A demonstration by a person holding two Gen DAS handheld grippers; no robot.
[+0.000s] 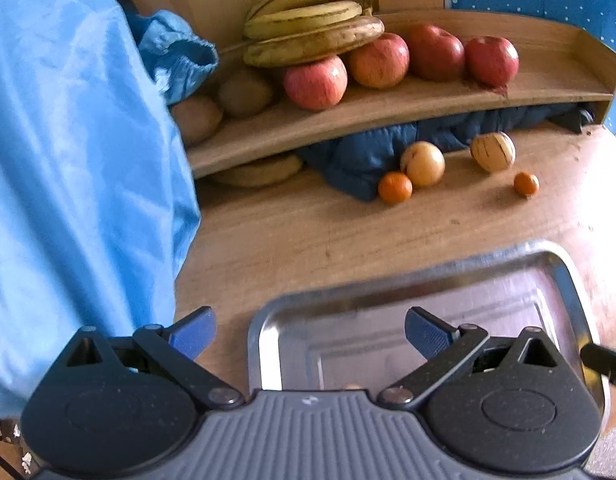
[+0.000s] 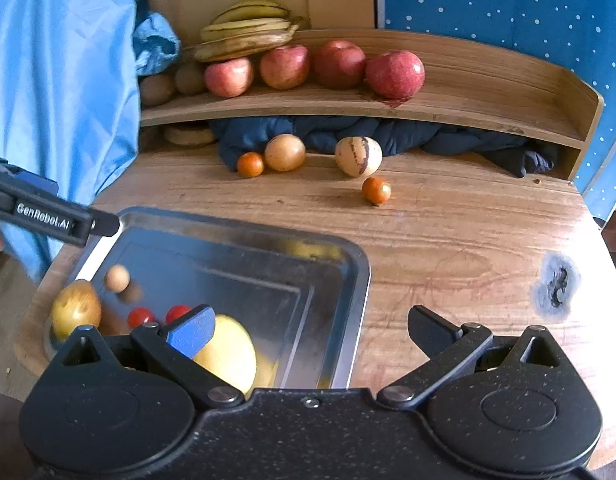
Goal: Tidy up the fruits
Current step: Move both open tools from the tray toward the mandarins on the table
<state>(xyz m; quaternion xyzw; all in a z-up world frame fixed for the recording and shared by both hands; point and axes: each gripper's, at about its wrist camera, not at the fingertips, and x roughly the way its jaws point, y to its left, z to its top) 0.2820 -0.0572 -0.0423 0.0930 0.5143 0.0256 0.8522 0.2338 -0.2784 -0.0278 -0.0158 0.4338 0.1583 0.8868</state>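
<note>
The left hand-held gripper (image 1: 309,334) hangs with its blue-padded fingers spread wide and nothing between them, over the near rim of the rectangular stainless-steel tray (image 1: 563,264). The right hand-held gripper (image 2: 309,330) is just as wide open and empty, straddling the tray's right edge, one finger over the tray and the other over the bare round wooden surface (image 2: 447,220).

In the right wrist view the tray lies at 8 o'clock on the surface. At its near left corner sit a yellow-brown oval fruit (image 2: 76,308), a small tan ball-shaped fruit (image 2: 117,278), two small red cherry tomatoes (image 2: 142,316) and a large pale yellow rounded fruit (image 2: 228,354), partly hidden by the gripper's finger.

Towards 12 o'clock, loose on the surface, lie a small orange mandarin (image 2: 250,164) touching a tan round fruit (image 2: 284,152), then a cream melon-like fruit with dark stripes (image 2: 358,156), and a second small orange fruit (image 2: 376,191) just in front of it. Behind them a crumpled dark blue cloth (image 2: 387,132) is stuffed under the curved wooden shelf (image 2: 487,92). On the shelf, from 11 to 1 o'clock: brown kiwis (image 2: 190,77), a bunch of yellow bananas (image 2: 248,28) resting on the leftmost of four red apples (image 2: 284,66). A light blue sleeve (image 2: 64,80) fills the 9 o'clock side.
</note>
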